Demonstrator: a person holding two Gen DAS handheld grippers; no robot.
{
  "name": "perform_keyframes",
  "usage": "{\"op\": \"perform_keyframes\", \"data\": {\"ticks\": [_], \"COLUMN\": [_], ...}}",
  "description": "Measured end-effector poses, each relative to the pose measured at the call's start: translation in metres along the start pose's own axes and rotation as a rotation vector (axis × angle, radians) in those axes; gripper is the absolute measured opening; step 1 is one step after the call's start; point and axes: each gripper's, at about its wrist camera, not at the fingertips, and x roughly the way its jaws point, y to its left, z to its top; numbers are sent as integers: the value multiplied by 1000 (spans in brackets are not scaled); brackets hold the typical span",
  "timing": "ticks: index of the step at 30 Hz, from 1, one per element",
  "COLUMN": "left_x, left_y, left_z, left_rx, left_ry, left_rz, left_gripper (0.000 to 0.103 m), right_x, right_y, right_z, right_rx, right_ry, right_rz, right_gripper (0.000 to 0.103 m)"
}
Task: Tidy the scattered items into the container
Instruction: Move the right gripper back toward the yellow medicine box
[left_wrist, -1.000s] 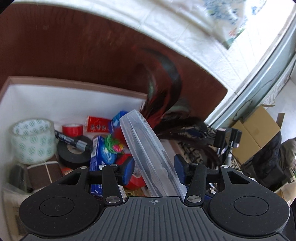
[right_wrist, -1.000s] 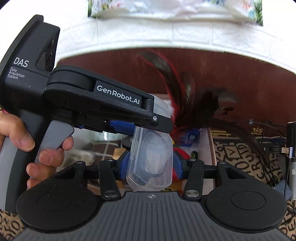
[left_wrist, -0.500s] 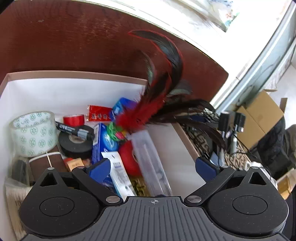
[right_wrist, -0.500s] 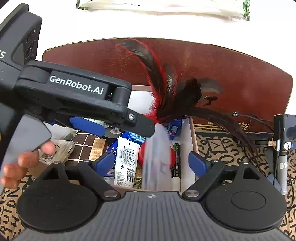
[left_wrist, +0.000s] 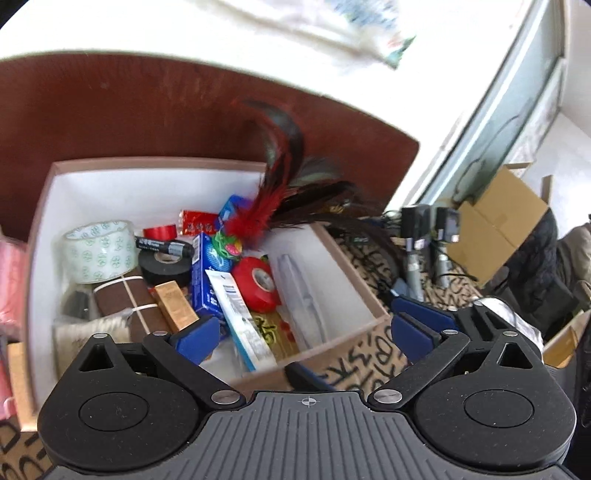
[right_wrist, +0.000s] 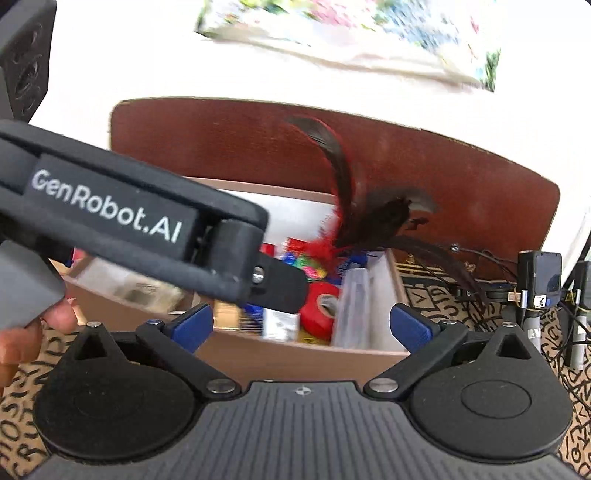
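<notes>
Inside box (left_wrist: 44, 206), clear plastic case (left_wrist: 303, 295) at 3 o'clock of red tape roll (left_wrist: 258, 282), left gripper (left_wrist: 301, 334) and right gripper (right_wrist: 301, 323) jaws just opened wide, released, nothing between them.

In the right wrist view, the black left gripper (right_wrist: 280, 288) hides the left half of the brown cardboard box (right_wrist: 295, 356); its contents are blurred.

White lettering reading "GenRobot.AI" is showing on the black arm of the left tool (right_wrist: 280, 284), crossing the right wrist view from nine o'clock. Black letters are covering the tabletop mat (left_wrist: 373, 369), too broken to read; the box items' labels are blurring.
</notes>
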Motion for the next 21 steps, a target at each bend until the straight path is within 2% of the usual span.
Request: {"op": "perform_keyframes", "data": {"ticks": [3,7,10,21], "left_x": [-30,-65,-91,-181], "left_y": [-2,3,16,90], "left_z": [-24,-61,-90,-168], "left_rx": [30,53,2,-197], "left_ry": [-49,-75,-115,-130], "left_rz": [15,47,81,207], "left_gripper": [103,103,103,103], "right_x": [-22,-42,-48,-57], "right_y": [19,43,65,177], "right_z": [-9,-24,-36,-64], "right_rx": [3,60,96,86], "right_ry": [-36,-70,-57,4], "right_rz": [21,82,148,346], "right_gripper": [102,103,103,103]}}
